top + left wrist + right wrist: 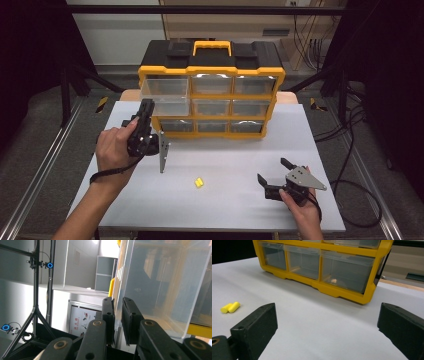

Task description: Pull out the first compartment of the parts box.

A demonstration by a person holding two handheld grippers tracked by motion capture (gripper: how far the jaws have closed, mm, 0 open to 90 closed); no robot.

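- The clear drawer (165, 93), pulled out of the yellow organizer (212, 95) at top left, looks light, stiff and slick; its thin front wall suits a pinch.
- Left gripper (118, 315) fingers (108, 315) stand narrow, clamped on that wall.
- Right gripper (275, 177) fingers (254, 327) stand wide, empty.
- Nine drawers; two yellow pieces (230, 307) lie ahead of the right fingers on the surface (225, 195).

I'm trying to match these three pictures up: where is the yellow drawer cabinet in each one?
High view: yellow drawer cabinet, top centre, at the table's far edge.
Left gripper view: right half, close up, its pulled-out clear drawer foremost.
Right gripper view: across the top.
Shared landmark: its yellow frame.
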